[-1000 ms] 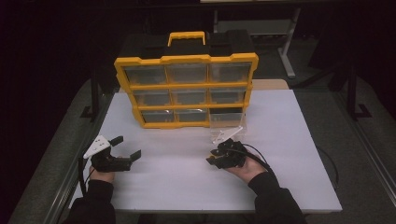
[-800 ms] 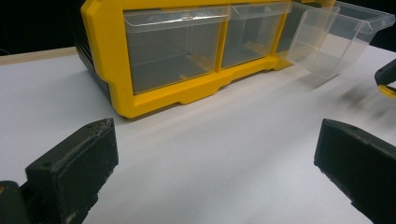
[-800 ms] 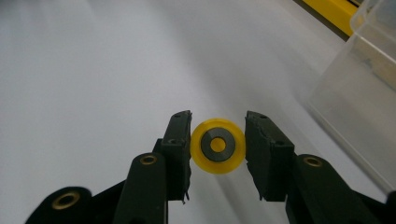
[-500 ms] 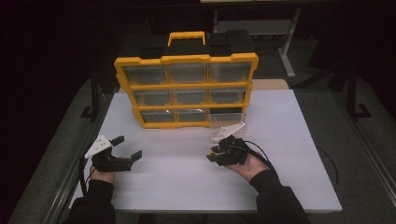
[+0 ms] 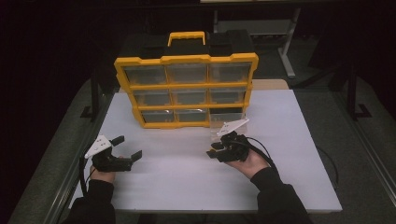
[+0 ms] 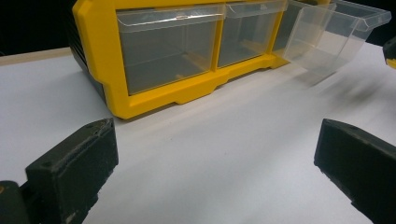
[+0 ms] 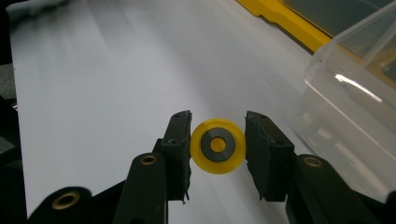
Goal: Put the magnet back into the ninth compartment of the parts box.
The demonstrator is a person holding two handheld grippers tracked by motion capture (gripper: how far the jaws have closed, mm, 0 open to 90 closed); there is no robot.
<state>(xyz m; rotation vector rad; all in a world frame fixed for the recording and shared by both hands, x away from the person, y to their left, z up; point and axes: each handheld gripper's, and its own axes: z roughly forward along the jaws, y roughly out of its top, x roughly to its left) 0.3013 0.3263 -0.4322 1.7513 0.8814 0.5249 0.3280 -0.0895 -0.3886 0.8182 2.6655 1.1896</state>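
Observation:
A yellow organizer (image 5: 187, 86) with clear drawers stands upright at the back of the white table (image 5: 289, 177). Its bottom right drawer (image 5: 226, 116) is pulled out and tilted forward, and it is seen again in the left gripper view (image 6: 327, 37) and the right gripper view (image 7: 355, 93). My right gripper (image 5: 214, 149) hovers just in front of that drawer. In its own view the right gripper (image 7: 218, 144) is shut on a small yellow disc (image 7: 218, 145) with a black ring in its face. My left gripper (image 5: 128, 147) rests at the table's left, and its own view (image 6: 215, 163) shows the jaws wide open with nothing between them.
The organizer's black back and yellow handle (image 5: 187, 36) rise behind the drawers. A wooden surface (image 5: 271, 85) meets the table's far edge. Bare white tabletop lies between the two grippers. A cable (image 5: 327, 163) trails off the right side.
My right gripper has edged slightly up and toward the open drawer with the disc held. The left gripper has stayed where it was.

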